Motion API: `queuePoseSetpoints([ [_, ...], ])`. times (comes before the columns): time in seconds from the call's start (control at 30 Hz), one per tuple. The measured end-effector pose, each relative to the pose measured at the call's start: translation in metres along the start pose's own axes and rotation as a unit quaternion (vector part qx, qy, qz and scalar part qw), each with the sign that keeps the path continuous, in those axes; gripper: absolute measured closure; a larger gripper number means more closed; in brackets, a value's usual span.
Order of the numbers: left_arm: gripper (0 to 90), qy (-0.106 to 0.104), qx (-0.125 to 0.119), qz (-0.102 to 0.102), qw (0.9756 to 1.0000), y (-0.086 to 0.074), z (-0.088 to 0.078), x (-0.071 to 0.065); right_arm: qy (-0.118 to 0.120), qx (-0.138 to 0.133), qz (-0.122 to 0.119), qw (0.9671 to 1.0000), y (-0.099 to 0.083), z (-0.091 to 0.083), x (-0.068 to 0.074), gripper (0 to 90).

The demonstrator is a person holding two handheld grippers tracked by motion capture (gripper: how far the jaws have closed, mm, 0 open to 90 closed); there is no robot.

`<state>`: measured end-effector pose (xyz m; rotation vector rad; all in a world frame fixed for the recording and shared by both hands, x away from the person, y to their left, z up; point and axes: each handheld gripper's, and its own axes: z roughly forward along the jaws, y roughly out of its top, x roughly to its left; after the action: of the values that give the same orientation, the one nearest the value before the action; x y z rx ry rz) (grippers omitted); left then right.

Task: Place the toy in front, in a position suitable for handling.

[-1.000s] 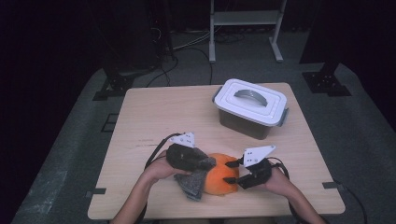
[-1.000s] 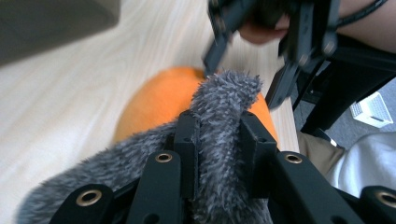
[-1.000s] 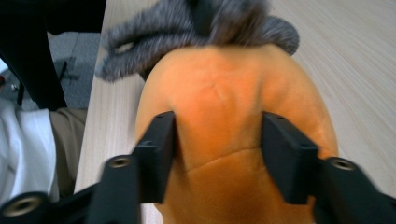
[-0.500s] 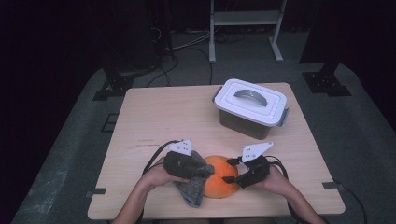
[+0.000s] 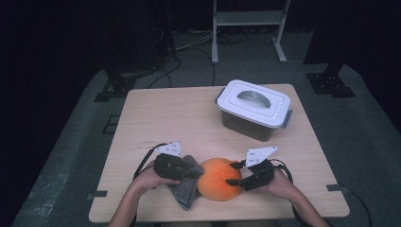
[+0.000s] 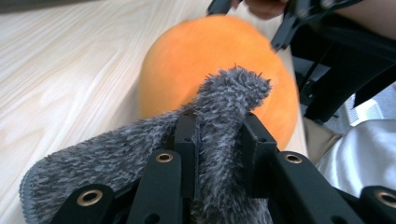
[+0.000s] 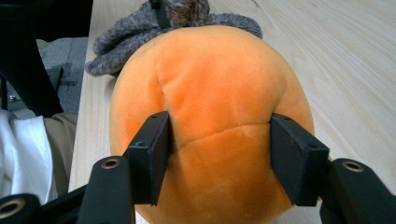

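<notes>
An orange plush ball [image 5: 217, 178] lies near the table's front edge, between both grippers. My left gripper [image 5: 194, 174] is shut on a grey fuzzy cloth [image 5: 185, 194] and holds it against the ball's left side. In the left gripper view a fold of the cloth [image 6: 93, 168] sticks up between the jaws, in front of the plush ball [image 6: 219, 51]. My right gripper [image 5: 232, 173] grips the ball from the right. Its jaws have just been closing, and both pads dent the plush ball [image 7: 210, 79]. The cloth [image 7: 126, 28] peeks out behind it.
A white lidded box [image 5: 254, 109] with a grey handle stands at the back right of the wooden table [image 5: 165, 118]. A metal stand [image 5: 246, 19] and cables are on the floor beyond the table. The person's forearms enter from the bottom edge.
The left gripper and its cloth have slid down and toward the near edge along the ball's left side. The right gripper and the ball have stayed in place.
</notes>
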<state>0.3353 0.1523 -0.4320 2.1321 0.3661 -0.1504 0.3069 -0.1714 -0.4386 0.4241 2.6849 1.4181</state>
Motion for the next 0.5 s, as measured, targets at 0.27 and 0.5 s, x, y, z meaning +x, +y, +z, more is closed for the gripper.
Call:
queuePoseSetpoints([
  [0.27, 71.7, 0.004, -0.023, 0.010, 0.9997, 0.016, -0.001, 0.000, -0.003, 0.003, -0.013, 0.9999, 0.003, 0.001, 0.006, 41.6],
  [0.5, 70.2, -0.019, -0.028, 0.043, 0.9985, 0.041, 0.014, -0.012, 0.003, 0.011, -0.037, 0.9993, 0.006, 0.004, 0.015, 41.6],
])
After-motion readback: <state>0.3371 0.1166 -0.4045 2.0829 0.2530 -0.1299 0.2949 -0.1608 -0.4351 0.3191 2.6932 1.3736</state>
